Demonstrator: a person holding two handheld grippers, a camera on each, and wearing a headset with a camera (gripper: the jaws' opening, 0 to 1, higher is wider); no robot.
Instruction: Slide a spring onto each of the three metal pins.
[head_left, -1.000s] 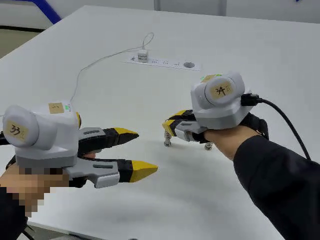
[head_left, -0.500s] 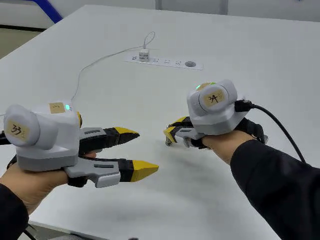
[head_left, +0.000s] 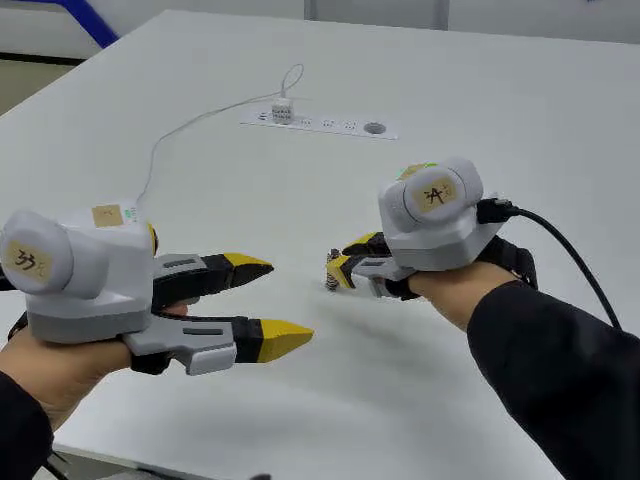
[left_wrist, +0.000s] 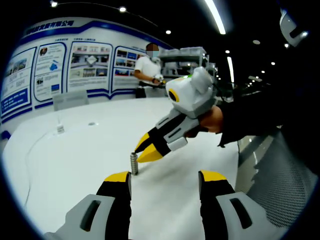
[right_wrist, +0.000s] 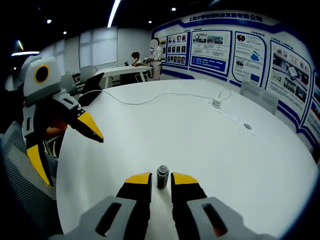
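White table (head_left: 200, 190); right gripper (right_wrist: 161, 176) fingers (right_wrist: 139, 180) flank spring (right_wrist: 162, 172), perhaps touching.

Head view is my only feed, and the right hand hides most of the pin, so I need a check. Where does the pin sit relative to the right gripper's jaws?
Observer: In the right gripper view the pin stands at the mouth of the right gripper, between its two yellow tips.
Operator: Is it clamped?
Observer: I cannot tell. That view shows the tips flanking it closely, with a gap about as wide as the pin.
Operator: Is a spring on it?
Observer: Yes. The left gripper view shows a spring coiled round the upright pin, from the table up to its top.
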